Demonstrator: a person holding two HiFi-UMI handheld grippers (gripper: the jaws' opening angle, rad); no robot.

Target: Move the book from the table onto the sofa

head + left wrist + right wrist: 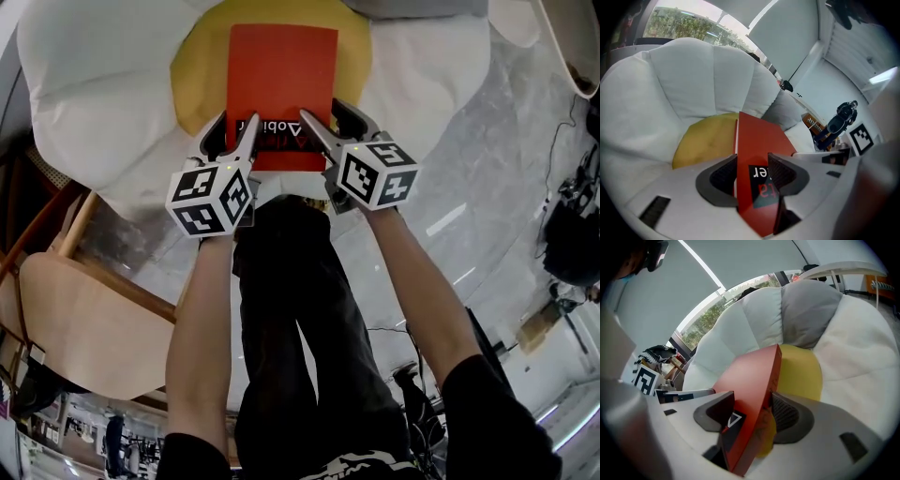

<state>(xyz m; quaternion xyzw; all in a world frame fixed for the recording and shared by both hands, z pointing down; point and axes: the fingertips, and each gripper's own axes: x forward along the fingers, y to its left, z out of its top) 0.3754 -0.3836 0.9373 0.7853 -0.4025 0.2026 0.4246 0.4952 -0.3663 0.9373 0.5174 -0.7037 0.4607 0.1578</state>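
Book [281,80]: red, over yellow centre [202,70] of sofa [84,84], near end by sofa's front edge; contact unclear. Long axis straight ahead, away from tools. Left gripper [242,133], right gripper [314,129]: both clamped on near short edge, side by side, equally near.

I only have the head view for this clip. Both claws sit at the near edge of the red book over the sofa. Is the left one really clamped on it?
Observer: Yes. In the left gripper view, the left claw is shut on the book, with one jaw on each face.
Operator: And the right one?
Observer: It's the same. In the right gripper view, the right claw grips the book's edge, with its jaws pressing both faces.
Operator: What's behind the sofa?
Observer: The left gripper view shows a window with greenery behind the sofa.
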